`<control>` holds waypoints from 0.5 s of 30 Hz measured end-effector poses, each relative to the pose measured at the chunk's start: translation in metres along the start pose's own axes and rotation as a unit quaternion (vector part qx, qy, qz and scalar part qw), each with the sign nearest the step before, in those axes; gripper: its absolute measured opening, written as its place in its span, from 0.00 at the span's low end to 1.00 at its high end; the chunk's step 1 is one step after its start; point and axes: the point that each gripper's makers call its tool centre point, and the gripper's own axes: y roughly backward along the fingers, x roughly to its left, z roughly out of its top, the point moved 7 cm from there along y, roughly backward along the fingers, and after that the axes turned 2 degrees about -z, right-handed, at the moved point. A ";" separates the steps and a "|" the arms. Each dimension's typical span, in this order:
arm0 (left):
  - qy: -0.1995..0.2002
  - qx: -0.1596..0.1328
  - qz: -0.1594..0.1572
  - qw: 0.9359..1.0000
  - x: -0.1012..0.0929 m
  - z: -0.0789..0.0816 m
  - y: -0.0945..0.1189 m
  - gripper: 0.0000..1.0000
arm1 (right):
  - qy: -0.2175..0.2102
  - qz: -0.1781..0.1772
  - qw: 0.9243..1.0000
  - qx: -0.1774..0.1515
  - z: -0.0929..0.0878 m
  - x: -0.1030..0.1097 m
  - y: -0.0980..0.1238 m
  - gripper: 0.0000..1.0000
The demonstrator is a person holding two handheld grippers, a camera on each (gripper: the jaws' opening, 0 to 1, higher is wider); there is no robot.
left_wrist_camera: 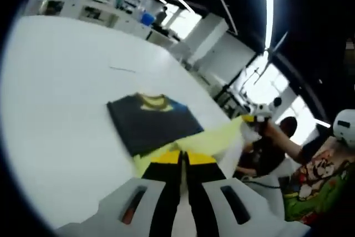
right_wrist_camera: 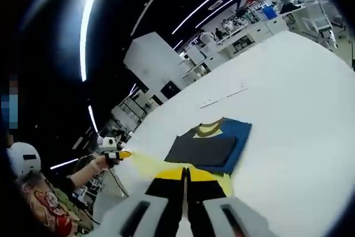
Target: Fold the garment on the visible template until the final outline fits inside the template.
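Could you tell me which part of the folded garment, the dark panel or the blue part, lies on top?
The dark panel lies on top of the folded garment; the blue part shows only along one edge beneath it, beside the yellow collar.

Folded dark T-shirt (left_wrist_camera: 151, 121) with yellow collar and blue showing at one edge, flat on white table (left_wrist_camera: 61, 98). Yellow template sheet (left_wrist_camera: 211, 142) under its near edge. Left gripper (left_wrist_camera: 182, 162) jaws together, close by the sheet. Right gripper (left_wrist_camera: 256, 116) beyond, pinching the sheet's far corner.
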 end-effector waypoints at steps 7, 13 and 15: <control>0.000 -0.024 0.015 1.000 0.024 0.035 -0.020 0.00 | 0.009 -0.015 1.000 -0.013 0.040 -0.021 -0.024 0.00; 0.013 -0.044 0.037 0.998 0.050 0.056 -0.038 0.00 | 0.001 -0.030 0.999 -0.015 0.062 -0.044 -0.045 0.00; 0.022 -0.051 0.043 0.998 0.059 0.060 -0.044 0.00 | -0.005 -0.038 0.999 -0.009 0.066 -0.052 -0.053 0.00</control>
